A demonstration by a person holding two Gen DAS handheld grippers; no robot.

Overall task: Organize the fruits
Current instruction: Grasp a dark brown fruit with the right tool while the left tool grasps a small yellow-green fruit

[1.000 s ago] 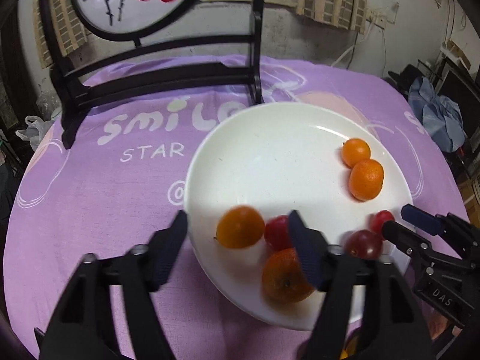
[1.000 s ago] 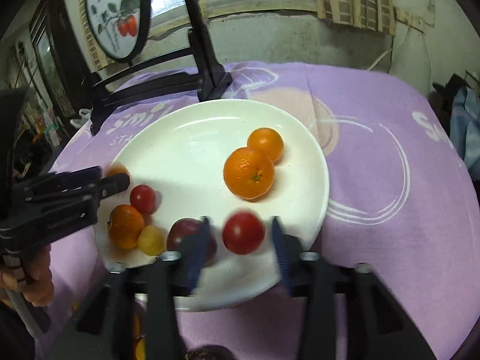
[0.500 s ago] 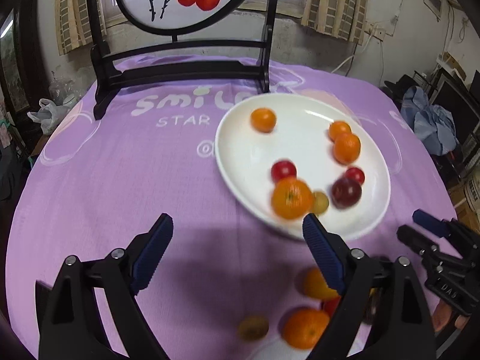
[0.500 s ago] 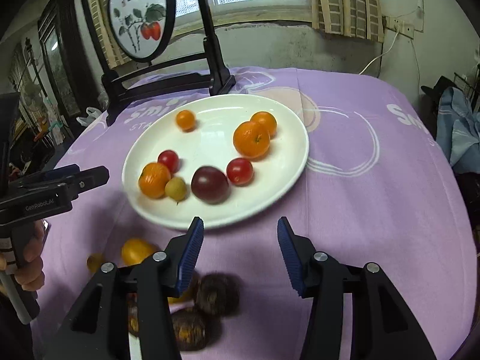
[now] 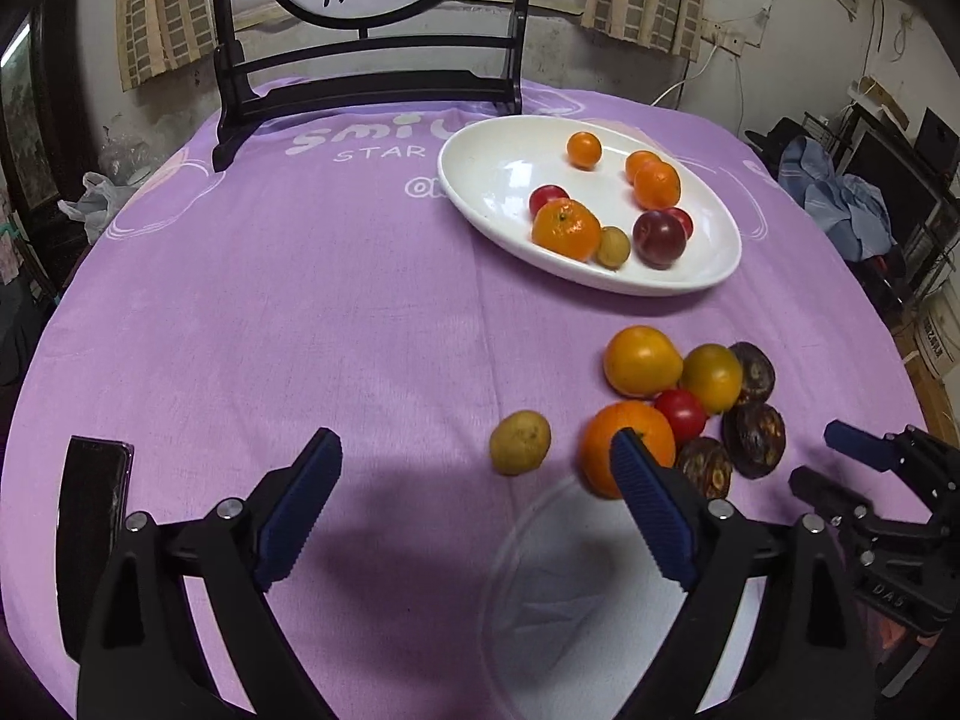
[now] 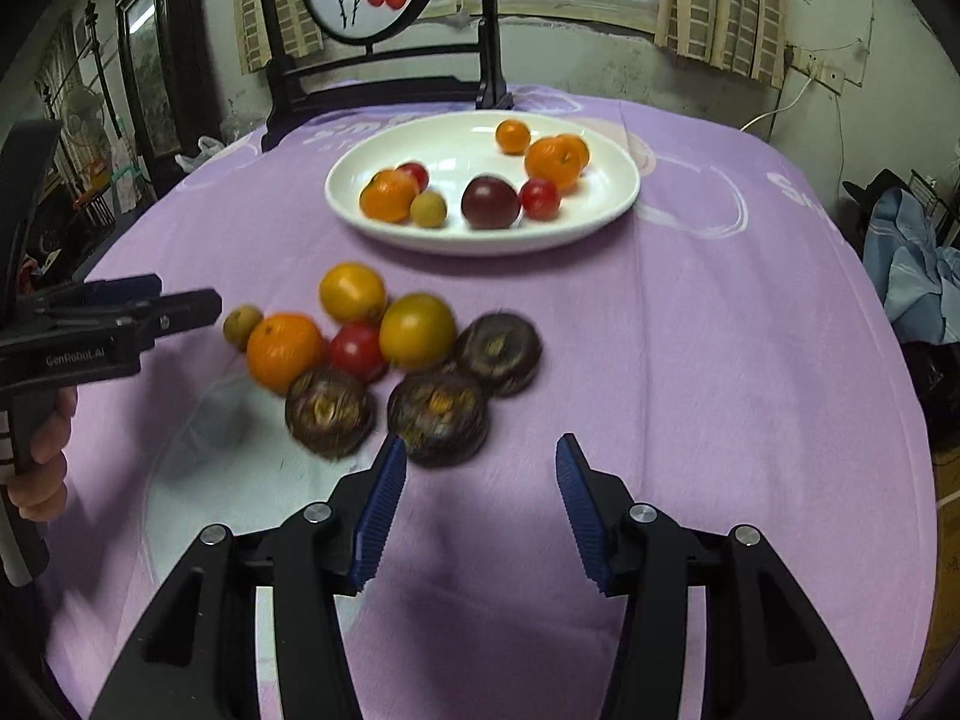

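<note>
Your left gripper (image 5: 474,516) is opening on nothing; your right gripper (image 6: 480,510) stands apart, empty. At its eleven o'clock lies the loose fruit pile (image 6: 384,354); the plate (image 6: 600,216) sits at twelve. Round, smooth, probably bruisable: clamp each gently across its middle.

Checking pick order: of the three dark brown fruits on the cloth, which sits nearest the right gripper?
The middle one, just beyond the right gripper, almost touching its left fingertip. The other two lie farther off.

Purple-clothed table (image 5: 300,312) with white plate (image 5: 480,192), loose fruit heap (image 5: 672,396), dark phone (image 5: 90,516), framed screen (image 5: 366,84).
</note>
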